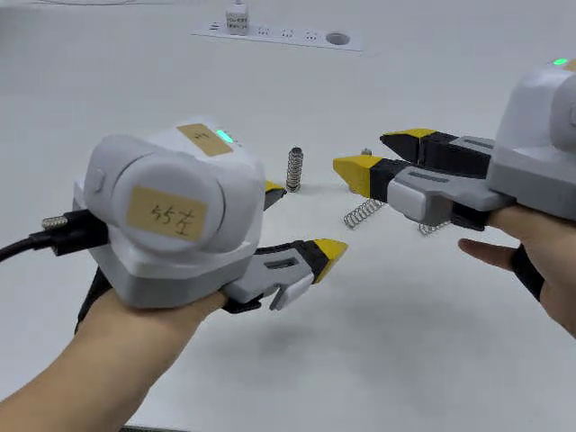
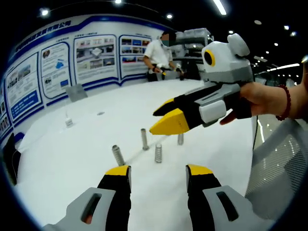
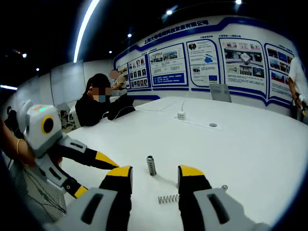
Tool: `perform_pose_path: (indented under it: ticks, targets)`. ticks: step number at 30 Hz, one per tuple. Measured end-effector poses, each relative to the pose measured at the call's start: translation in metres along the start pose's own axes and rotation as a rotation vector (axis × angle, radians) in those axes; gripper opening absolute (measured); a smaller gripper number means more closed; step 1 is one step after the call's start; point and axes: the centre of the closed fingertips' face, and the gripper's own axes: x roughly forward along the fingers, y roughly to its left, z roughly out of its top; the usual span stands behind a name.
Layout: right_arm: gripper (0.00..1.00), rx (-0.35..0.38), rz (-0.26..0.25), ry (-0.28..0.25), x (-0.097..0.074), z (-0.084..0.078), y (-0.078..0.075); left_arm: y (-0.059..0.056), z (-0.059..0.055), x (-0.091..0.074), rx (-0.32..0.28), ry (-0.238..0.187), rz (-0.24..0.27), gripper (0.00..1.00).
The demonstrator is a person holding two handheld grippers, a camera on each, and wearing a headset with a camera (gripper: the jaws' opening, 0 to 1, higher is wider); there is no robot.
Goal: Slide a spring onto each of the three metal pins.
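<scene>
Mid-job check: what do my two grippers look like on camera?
Both have rounded white housings, green lights and grey-black jaws tipped in yellow. The left gripper carries two tan, handwritten tape labels and a black cable at its rear. The wrist behind the right gripper wears a dark beaded bracelet.

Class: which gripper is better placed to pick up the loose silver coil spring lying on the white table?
Right. The open right gripper has the loose silver coil spring lying right by its tips; the open left gripper is farther off.
</scene>
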Motion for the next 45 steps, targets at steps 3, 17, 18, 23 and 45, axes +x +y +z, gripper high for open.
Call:
perform_pose_path:
  ticks: [3, 17, 18, 23, 45]
  targets:
    - [0.39, 0.008, -0.017, 0.001, -0.01, -0.005, -0.004, -0.001, 0.002, 0.004, 0.009, 0.004, -0.013, 0.46]
    - [0.41, 0.025, -0.028, 0.001, -0.045, -0.027, -0.006, 0.004, 0.009, 0.032, 0.062, 0.017, -0.038, 0.44]
    - [0.41, 0.029, -0.029, 0.002, -0.046, -0.028, -0.006, 0.004, 0.009, 0.034, 0.064, 0.021, -0.037, 0.43]
    - [0.41, 0.021, -0.06, 0.016, -0.054, -0.034, -0.009, 0.003, 0.008, 0.049, 0.069, 0.037, -0.047, 0.42]
    - [0.47, 0.071, -0.134, 0.03, -0.068, -0.044, -0.019, -0.002, -0.017, 0.089, 0.013, 0.123, -0.083, 0.29]
